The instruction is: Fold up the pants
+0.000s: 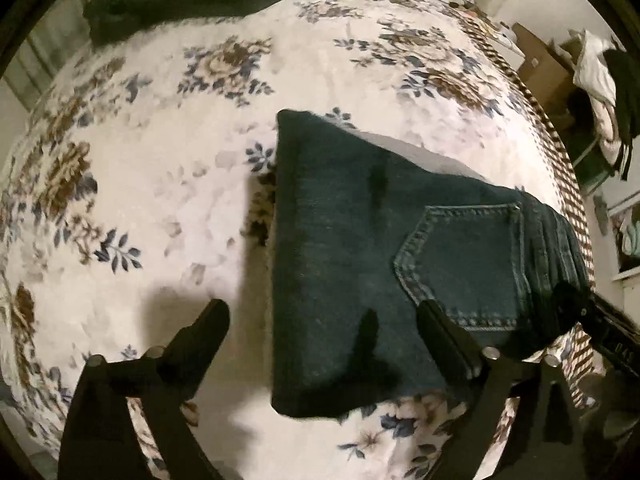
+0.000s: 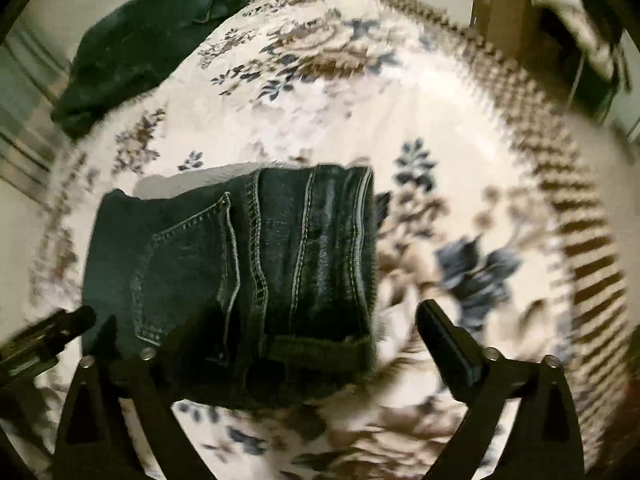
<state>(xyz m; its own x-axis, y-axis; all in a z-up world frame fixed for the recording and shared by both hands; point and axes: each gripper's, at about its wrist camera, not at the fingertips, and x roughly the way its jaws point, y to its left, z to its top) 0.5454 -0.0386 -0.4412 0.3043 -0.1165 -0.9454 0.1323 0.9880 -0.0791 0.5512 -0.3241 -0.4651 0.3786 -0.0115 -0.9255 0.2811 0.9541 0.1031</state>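
Dark jeans (image 1: 360, 248) lie folded in a compact rectangle on the floral bedspread (image 1: 160, 160), back pocket (image 1: 460, 260) up. Left gripper (image 1: 320, 320) spread wide above them, empty. Right gripper (image 2: 316, 324) also wide, empty, over the waistband (image 2: 340, 240) end.

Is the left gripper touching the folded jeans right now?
Cannot tell. In the left wrist view the left gripper is open, one finger overlapping the folded jeans, but neither view shows contact or a gap.

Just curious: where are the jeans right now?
The folded jeans lie on the floral bedspread, right of centre in the left view, near the striped edge.
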